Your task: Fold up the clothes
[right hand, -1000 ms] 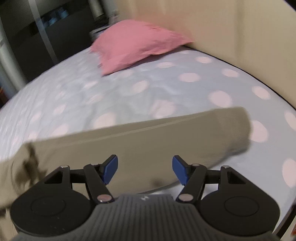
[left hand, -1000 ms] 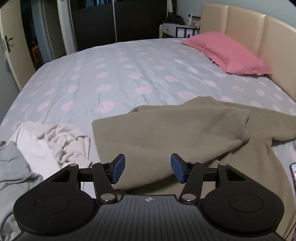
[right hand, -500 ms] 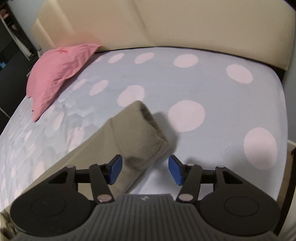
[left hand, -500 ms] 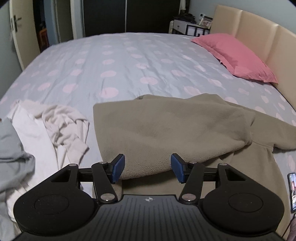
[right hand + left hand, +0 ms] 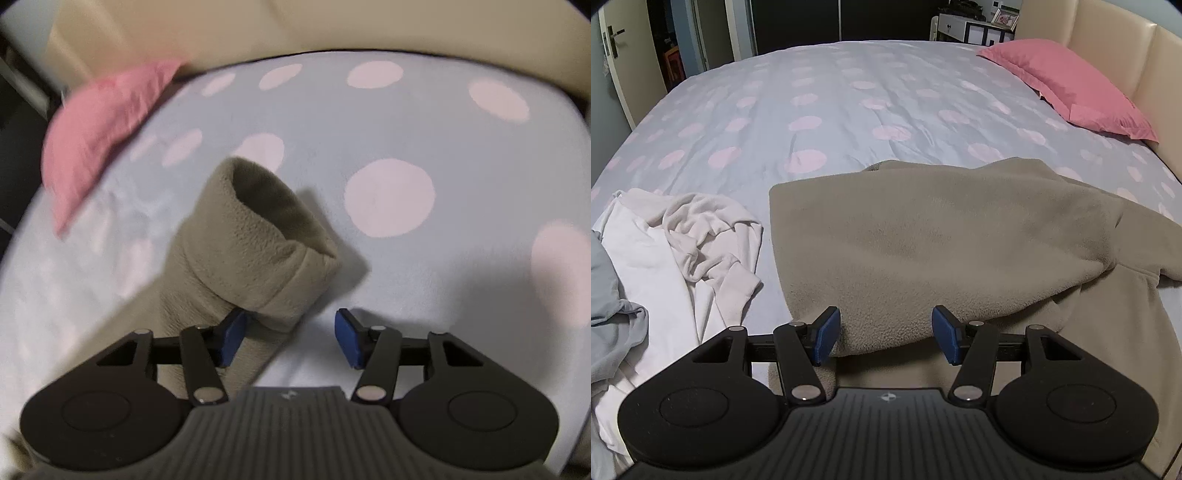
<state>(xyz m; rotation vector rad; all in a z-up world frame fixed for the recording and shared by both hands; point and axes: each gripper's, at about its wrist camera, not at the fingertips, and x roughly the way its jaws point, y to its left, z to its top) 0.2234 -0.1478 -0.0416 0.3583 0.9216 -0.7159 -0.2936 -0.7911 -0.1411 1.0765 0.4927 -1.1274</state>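
Left wrist view shows an olive fleece sweater (image 5: pixel 942 236) spread on the bed (image 5: pixel 849 103), its near hem lying between the blue pads of the left gripper (image 5: pixel 886 334), whose jaws stand apart without pinching it. Beside it lies a crumpled white garment (image 5: pixel 694 236), with a grey one (image 5: pixel 609 295) at the far left and a pink pillow (image 5: pixel 1067 85) by the headboard (image 5: pixel 1108 48). Right wrist view: the right gripper (image 5: pixel 290 338) hangs over the sleeve cuff (image 5: pixel 266 236), its jaws closing, cuff edge touching one pad, not yet clamped.

No readable text, label, brand or number shows in either view.
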